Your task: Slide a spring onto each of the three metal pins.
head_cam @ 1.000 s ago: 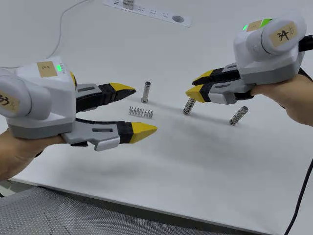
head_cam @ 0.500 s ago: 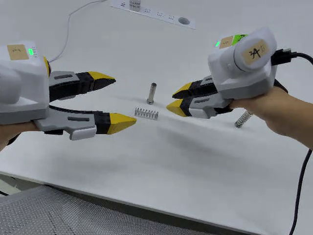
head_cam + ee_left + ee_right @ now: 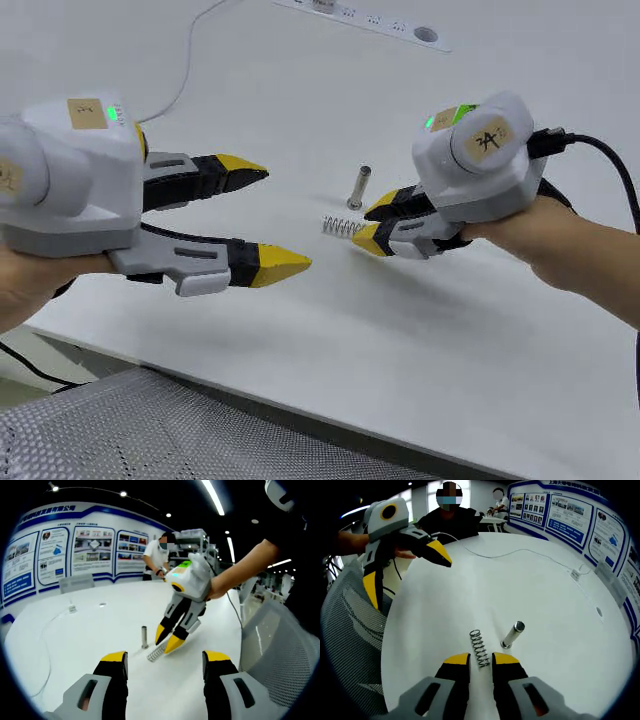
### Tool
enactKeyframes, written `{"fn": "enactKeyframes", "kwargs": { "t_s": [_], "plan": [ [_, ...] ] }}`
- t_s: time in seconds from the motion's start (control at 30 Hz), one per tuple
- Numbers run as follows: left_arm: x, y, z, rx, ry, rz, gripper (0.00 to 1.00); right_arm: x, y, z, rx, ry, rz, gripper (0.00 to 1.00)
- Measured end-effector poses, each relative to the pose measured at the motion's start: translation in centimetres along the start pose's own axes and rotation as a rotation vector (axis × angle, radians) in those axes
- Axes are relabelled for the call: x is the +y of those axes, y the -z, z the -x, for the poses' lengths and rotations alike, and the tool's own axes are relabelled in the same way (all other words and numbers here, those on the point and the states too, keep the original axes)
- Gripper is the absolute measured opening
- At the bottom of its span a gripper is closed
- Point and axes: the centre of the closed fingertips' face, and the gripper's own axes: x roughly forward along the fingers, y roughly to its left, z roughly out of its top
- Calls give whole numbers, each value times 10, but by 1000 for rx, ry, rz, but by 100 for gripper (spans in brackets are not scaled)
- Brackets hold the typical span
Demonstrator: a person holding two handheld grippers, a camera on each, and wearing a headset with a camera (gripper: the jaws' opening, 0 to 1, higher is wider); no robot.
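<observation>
Reaching for the loose spring [image 3: 342, 227], the right gripper [image 3: 373, 224] has its jaws a little apart, not clamped on anything. The spring lies flat on the white table [image 3: 420, 330], just near-left of the one bare metal pin [image 3: 359, 187] and apart from its base. The pin stands upright. The left gripper [image 3: 272, 217] hangs off to the left with its jaws wide apart, holding nothing, well clear of the spring. Handling guess: the spring is a thin wire coil, very light and soft along its length, likely to roll, squash or flick out if pinched hard. Best hold looks like a gentle grip across the coils near one end, so the other end is free to go over the pin top. The pin looks stiff, but a knock might tip it. In the head view the right jaws cover the spring's right end. The right gripper view looks straight down the gap and shows that end lying between the two yellow tips, with the pin just far-right of it. The left gripper view gives the side look: the right gripper angled steeply down at the table, tips at the spring, pin just beside. Contact between tips and coil cannot be told.
</observation>
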Motion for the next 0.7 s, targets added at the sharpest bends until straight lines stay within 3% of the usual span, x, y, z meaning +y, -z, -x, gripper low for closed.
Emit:
{"fn": "enactKeyframes", "kwargs": {
  "t_s": [0.37,0.4,0.7],
  "plan": [
    [7,2,-7,-11,4,14,62,2,13,0,68,-42,-38,17],
    [6,1,-8,-9,8,13,62,2,10,0,47,-41,-44,17],
    [0,-2,-11,-11,24,10,61,8,10,1,57,-62,-61,11]
  ]
}}
